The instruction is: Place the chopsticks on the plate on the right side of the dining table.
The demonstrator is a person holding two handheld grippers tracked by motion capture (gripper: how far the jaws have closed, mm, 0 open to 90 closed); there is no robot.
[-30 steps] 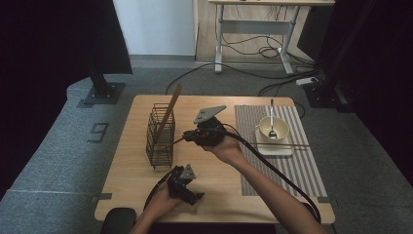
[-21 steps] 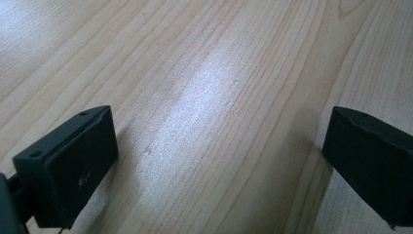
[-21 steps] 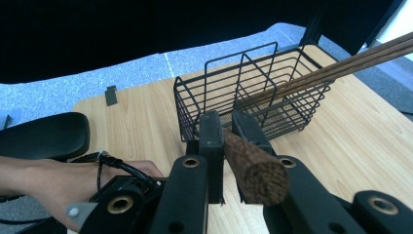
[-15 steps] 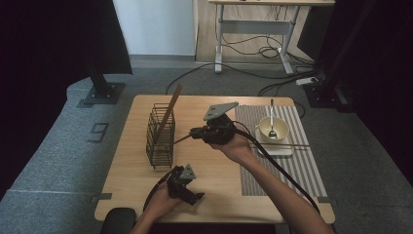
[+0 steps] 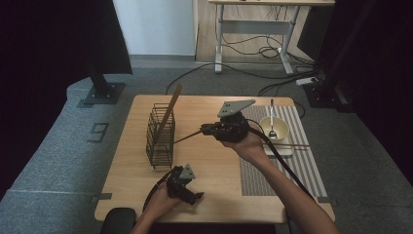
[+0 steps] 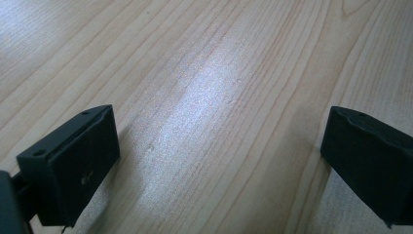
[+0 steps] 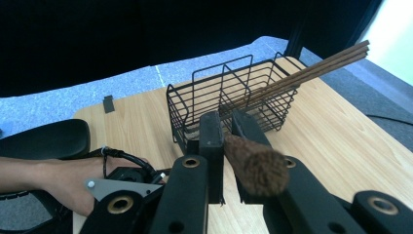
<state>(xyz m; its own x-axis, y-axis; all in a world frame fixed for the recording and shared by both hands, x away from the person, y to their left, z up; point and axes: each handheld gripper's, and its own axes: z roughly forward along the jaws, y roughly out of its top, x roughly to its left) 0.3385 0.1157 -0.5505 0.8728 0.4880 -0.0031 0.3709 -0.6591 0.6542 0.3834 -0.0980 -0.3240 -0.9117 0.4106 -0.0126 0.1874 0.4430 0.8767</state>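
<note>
A black wire basket [image 5: 160, 136] [image 7: 229, 92] stands on the left part of the wooden table [image 5: 209, 170], with several brown chopsticks [image 5: 169, 108] [image 7: 311, 70] leaning in it. My right gripper [image 5: 204, 130] [image 7: 226, 122] hovers to the basket's right, shut on one brown chopstick [image 5: 187, 138] [image 7: 255, 165] that points at the basket. My left gripper [image 5: 195, 197] [image 6: 216, 161] rests near the table's front edge, jaws open over bare wood.
On the right, a striped placemat [image 5: 292, 165] carries a white tray [image 5: 280, 151] with a bowl [image 5: 280, 129], a spoon [image 5: 272, 117] and a loose chopstick [image 5: 292, 145]. The left hand [image 7: 53, 180] lies on the table in the right gripper view.
My right gripper has moved right and slightly up, carrying the chopstick away from the basket. The left gripper has stayed where it was.
</note>
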